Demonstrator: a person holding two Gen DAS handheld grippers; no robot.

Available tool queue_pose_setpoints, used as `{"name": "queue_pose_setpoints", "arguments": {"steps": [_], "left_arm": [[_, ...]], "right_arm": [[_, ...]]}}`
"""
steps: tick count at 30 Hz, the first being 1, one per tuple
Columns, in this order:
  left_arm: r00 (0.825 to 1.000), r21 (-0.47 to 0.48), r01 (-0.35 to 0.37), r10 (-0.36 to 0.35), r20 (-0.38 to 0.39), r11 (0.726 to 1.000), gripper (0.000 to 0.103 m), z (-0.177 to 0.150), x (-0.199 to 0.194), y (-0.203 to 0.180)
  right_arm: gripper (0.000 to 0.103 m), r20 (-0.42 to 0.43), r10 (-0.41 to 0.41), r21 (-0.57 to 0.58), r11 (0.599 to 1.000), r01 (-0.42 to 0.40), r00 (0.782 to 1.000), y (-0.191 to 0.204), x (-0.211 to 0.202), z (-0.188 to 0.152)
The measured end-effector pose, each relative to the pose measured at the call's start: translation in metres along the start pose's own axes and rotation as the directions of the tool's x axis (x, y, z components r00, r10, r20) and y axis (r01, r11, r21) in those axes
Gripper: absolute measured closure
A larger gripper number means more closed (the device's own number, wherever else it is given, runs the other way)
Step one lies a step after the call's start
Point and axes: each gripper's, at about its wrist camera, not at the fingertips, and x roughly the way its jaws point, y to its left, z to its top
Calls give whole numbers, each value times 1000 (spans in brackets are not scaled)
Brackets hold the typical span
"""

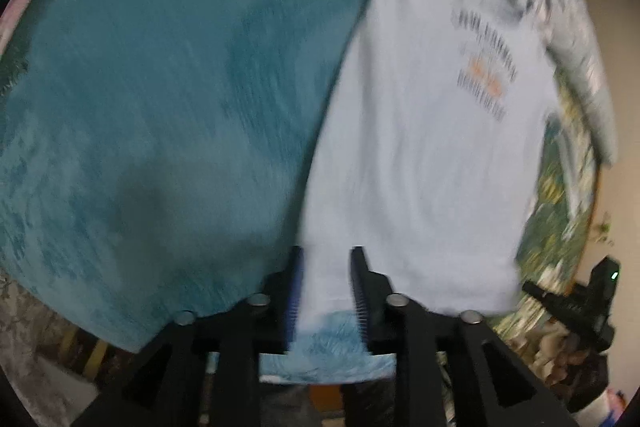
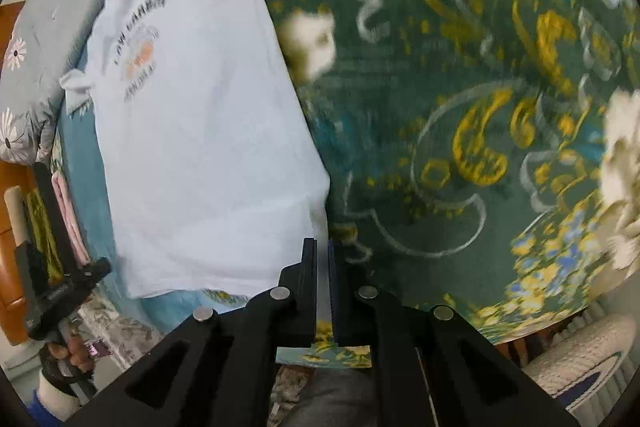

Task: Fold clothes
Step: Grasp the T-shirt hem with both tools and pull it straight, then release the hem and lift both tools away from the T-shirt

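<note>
A white T-shirt (image 1: 424, 147) lies flat on a bed, straddling the seam where a teal blanket (image 1: 160, 87) meets a green floral blanket (image 2: 460, 107). Its long axis runs from the near bed edge toward the far end: the hem is near, and the dark and orange chest print (image 1: 486, 67) and the collar are far, next to a grey daisy-print pillow (image 2: 36, 39). No container shows in either view.

The left gripper (image 1: 326, 287) stands at the shirt's near left hem corner; its jaws are partly open, with white cloth lying in the gap between them, but the blur hides whether they pinch it. The right gripper (image 2: 322, 287) is at the near right hem corner, its jaws narrowed to a thin slit; whether cloth is caught in it cannot be told.

The teal blanket spreads open to the shirt's left and the green one to its right. The hem lies just inside the near bed edge.
</note>
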Motion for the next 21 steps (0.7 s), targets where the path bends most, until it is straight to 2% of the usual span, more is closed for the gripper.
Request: {"name": "queue_pose_setpoints", "arguments": {"steps": [2, 4, 5, 6, 10, 12, 13, 14, 17, 20, 21], "left_arm": [[998, -27, 30, -29, 53, 999, 66, 14, -19, 4], [991, -103, 76, -63, 118, 992, 64, 41, -36, 19], [986, -143, 100, -78, 148, 985, 62, 55, -43, 27], [979, -189, 129, -94, 180, 974, 59, 74, -50, 41], [945, -350, 247, -145, 292, 904, 48, 155, -72, 88], [930, -403, 295, -164, 328, 866, 40, 191, -78, 110], [926, -417, 305, -164, 339, 856, 40, 209, -78, 119], [924, -422, 307, -161, 347, 853, 38, 225, -80, 124], [930, -396, 270, -132, 343, 877, 36, 273, -84, 141], [944, -344, 191, -76, 320, 919, 36, 319, -74, 144], [949, -322, 168, -65, 308, 932, 36, 329, -70, 145]], "right_arm": [[93, 61, -24, -7, 1000, 25, 998, 13, -19, 13], [70, 128, -21, -9, 1000, 22, 992, 27, -38, 25], [54, 161, -19, -12, 1000, 21, 987, 36, -48, 31], [47, 194, -17, -15, 1000, 20, 981, 46, -58, 37], [42, 269, -26, -27, 999, 35, 963, 74, -87, 44], [23, 299, -45, -35, 998, 58, 953, 87, -94, 39], [20, 308, -47, -40, 997, 62, 950, 80, -107, 22], [19, 307, -55, -42, 997, 72, 950, 85, -108, 22], [18, 304, -81, -48, 994, 100, 949, 101, -110, 23], [7, 301, -106, -54, 990, 128, 948, 118, -112, 23], [7, 299, -116, -56, 989, 138, 947, 124, -112, 23]]}}
